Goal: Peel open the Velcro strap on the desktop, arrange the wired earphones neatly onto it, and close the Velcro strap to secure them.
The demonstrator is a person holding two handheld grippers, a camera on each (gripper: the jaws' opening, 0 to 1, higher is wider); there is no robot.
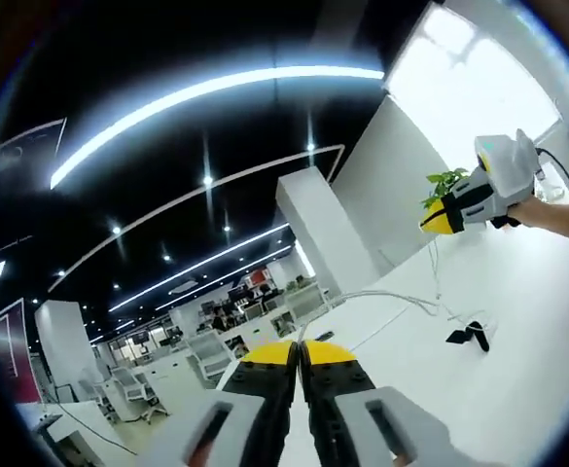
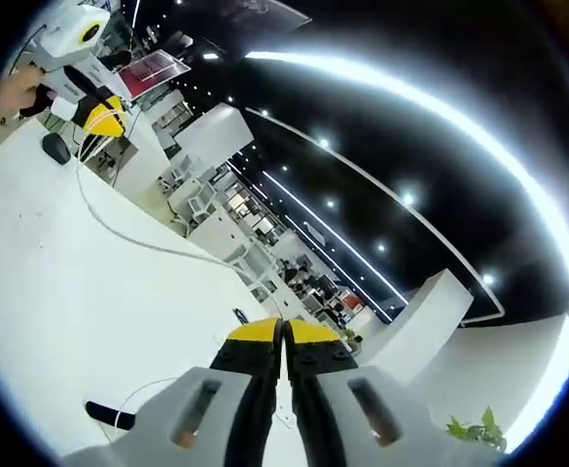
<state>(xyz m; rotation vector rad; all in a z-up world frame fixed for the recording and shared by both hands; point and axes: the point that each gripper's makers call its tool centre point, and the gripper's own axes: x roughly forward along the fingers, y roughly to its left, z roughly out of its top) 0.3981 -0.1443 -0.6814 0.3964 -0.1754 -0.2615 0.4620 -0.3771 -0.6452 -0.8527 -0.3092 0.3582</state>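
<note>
1. In the left gripper view, our left hand-held gripper [image 1: 301, 352] rises from the bottom with its yellow-tipped jaws pressed together; the white earphone cable [image 1: 386, 297] starts right at the tips, so the jaws look closed on it, though the pinch itself is too small to confirm.
2. From there the cable runs out over the white table [image 1: 517, 331] toward the right, raised above the surface for part of its length.
3. A small black Velcro strap [image 1: 470, 336] lies on the table to the right of the jaws, well apart from them, with thin white cable just beside it.
4. At the upper right of that view, our right hand-held gripper [image 1: 438, 216] is held up above the table by a bare forearm [image 1: 556, 216], near a green plant [image 1: 444, 183].
5. In the right gripper view, our right hand-held gripper [image 2: 284, 336] also shows its yellow-tipped jaws closed together, and the earphone cable [image 2: 138, 238] leads away from the tips in a long curve across the table [image 2: 60, 292].
6. The cable reaches up to the left hand-held gripper [image 2: 102, 119] at the upper left of this view, where it hangs in several white strands below the yellow tips.
7. A dark strap-like piece [image 2: 107, 415] lies on the table at the lower left, with a loop of white cable touching it.
8. Beyond the table we see a large office with white desks, a white pillar [image 1: 313, 233] and long ceiling light strips [image 1: 206, 97].
</note>
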